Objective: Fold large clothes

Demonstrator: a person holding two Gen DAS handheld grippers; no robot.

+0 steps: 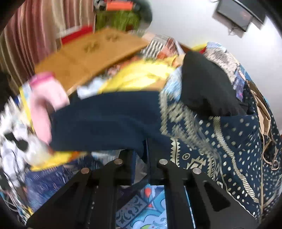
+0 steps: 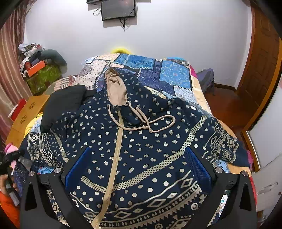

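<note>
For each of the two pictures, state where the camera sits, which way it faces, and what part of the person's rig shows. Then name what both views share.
Left wrist: on the left gripper, aimed down at the navy hoodie, shut on its plain edge; blurred.
Right wrist: on the right gripper, open over the hoodie front, facing the wall monitor; a hand at lower left.
Shared: hoodie, black cloth, patchwork bedspread, monitor.

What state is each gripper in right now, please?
Left gripper: closed on the edge of the navy hoodie.
Right gripper: open, above the hoodie, holding nothing.
</note>
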